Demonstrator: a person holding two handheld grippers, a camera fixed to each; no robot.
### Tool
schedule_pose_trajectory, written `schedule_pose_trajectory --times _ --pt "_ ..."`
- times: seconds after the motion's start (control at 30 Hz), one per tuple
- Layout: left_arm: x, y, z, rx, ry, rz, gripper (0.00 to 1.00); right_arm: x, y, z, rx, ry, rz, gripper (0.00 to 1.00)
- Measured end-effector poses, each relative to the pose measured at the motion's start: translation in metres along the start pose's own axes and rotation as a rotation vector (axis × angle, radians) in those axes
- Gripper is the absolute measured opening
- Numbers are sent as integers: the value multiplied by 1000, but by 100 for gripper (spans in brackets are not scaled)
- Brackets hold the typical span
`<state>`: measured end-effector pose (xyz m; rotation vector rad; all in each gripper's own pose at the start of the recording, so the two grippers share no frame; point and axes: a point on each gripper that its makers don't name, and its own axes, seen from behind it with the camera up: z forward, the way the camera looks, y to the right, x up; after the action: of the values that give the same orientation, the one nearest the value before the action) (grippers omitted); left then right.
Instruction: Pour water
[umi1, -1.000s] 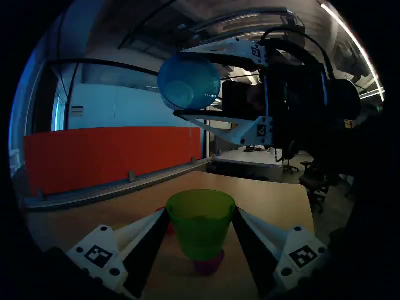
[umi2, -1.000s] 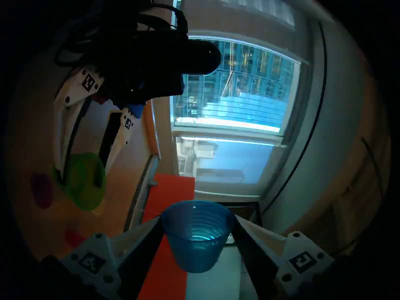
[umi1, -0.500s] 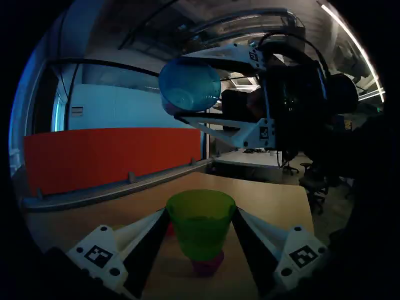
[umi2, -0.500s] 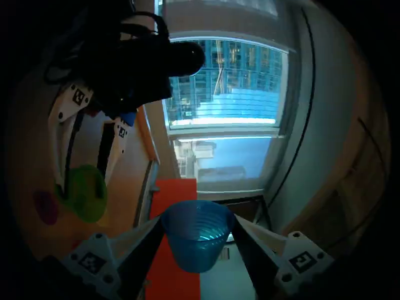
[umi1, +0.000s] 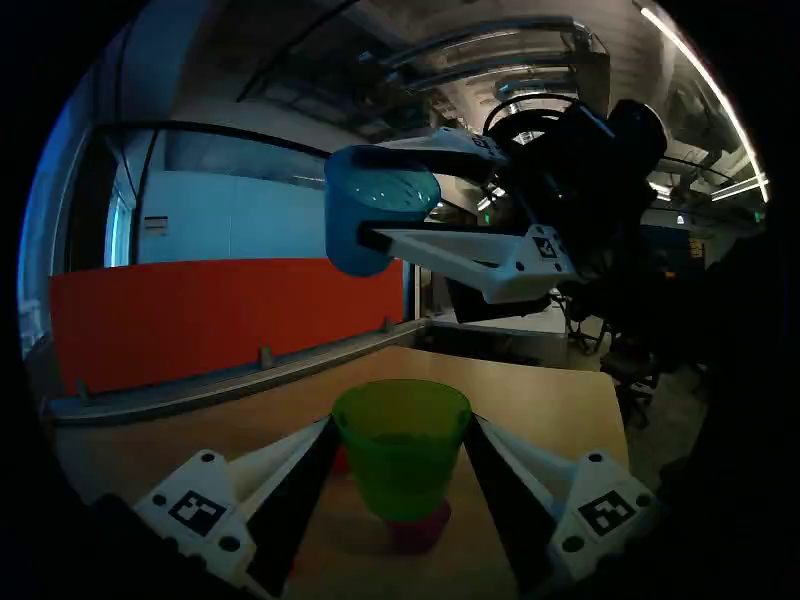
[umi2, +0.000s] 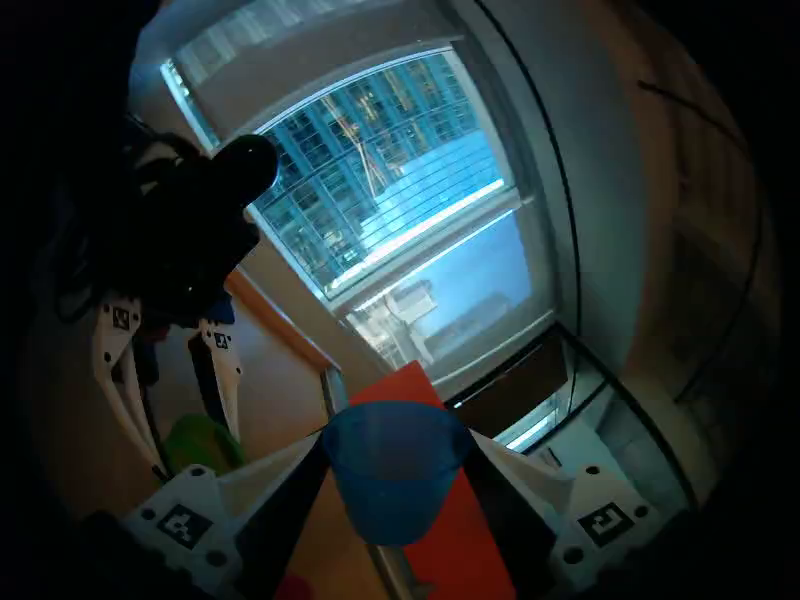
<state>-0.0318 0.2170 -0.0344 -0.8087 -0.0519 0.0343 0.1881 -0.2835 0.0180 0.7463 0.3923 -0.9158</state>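
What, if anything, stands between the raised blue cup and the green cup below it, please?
Nothing visible does. In the left gripper view the blue cup hangs above the green cup, with only open air in the gap between them.

The left gripper view looks level along the left tongs (umi1: 400, 438), across the wooden bench (umi1: 540, 385) to an orange partition panel (umi1: 220, 310), with the translucent green plastic cup (umi1: 400, 465) close up. The right gripper view, tilted, looks along the right tongs (umi2: 397, 448) past the translucent blue plastic cup (umi2: 395, 490) toward a large window (umi2: 400, 200). Both views share tongs, cups, panel and bench.
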Motion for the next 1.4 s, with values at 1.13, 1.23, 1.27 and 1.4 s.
schedule_pose_trajectory --times 1.13,1.23,1.27,1.4 --pt "-2 -14 -5 45 -13 12 86 -8 -27 -10 62 -32 741 92" --pt "-3 -17 -7 52 -15 11 86 -15 -25 -15 52 -41 760 91" --pt "-3 -17 -7 54 -16 10 86 -17 -24 -17 50 -44 768 91" --pt "-4 -20 -10 63 -20 13 86 -26 -21 -27 38 -52 793 91"
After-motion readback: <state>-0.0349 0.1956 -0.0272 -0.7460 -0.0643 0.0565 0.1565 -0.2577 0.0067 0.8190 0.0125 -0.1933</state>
